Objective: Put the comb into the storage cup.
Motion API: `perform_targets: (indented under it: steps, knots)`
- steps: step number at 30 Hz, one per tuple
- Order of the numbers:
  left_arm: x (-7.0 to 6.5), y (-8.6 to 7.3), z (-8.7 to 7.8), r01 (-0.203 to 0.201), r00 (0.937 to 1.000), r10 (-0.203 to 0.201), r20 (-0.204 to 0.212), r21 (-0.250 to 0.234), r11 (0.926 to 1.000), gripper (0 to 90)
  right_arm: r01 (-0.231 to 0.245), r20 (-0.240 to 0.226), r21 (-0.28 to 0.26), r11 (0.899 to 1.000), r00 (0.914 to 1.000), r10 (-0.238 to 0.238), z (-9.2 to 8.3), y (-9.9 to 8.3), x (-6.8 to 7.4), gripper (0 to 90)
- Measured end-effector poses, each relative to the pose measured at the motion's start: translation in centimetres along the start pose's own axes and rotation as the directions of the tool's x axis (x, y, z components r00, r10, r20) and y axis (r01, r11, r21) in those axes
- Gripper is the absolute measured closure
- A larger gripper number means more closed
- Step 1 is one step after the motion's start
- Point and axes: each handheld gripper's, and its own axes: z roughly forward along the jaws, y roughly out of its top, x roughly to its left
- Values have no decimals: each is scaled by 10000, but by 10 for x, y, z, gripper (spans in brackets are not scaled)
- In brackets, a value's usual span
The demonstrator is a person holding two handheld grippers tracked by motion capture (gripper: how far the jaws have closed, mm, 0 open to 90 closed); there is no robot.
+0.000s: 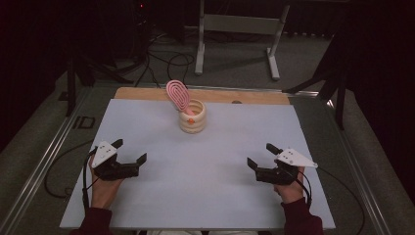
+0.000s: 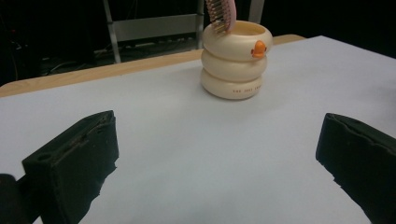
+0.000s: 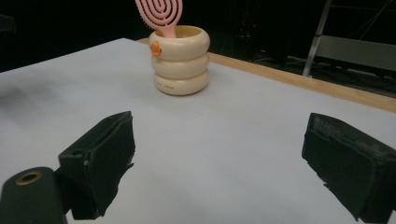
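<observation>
A cream ringed holder (image 1: 192,117) (image 2: 236,63) (image 3: 180,60) with a small orange duck beak stands upright at the table's far middle. A pink hairbrush (image 1: 178,95) (image 2: 221,14) (image 3: 160,14) sticks out of it, head up, leaning left in the high view. My left gripper (image 1: 129,152) (image 2: 219,163) rests near the front left, open, nothing between its jaws. My right gripper (image 1: 263,154) (image 3: 224,163) rests near the front right, open as well and holding nothing. Both are well short of the holder.
A white sheet (image 1: 205,166) covers the wooden table (image 1: 147,93), whose bare strip shows along the far edge. Metal rails (image 1: 44,161) flank the table. A grey stand (image 1: 235,29) and loose cables (image 1: 166,61) lie on the floor behind.
</observation>
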Motion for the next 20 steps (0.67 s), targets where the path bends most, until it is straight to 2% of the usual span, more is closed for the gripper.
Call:
perform_targets:
  steps: [8, 20]
  knots:
    - [3, -6, -14, -102, 9997, 97, -207, -273, 9996, 0, 31, 103, -141, 9999, 9999, -30, -1, -4, 1, 93]
    - [4, -6, -14, -90, 9996, 85, -255, -185, 9998, 0, -32, 310, -122, 9999, 9995, 36, -4, -12, 0, 93]
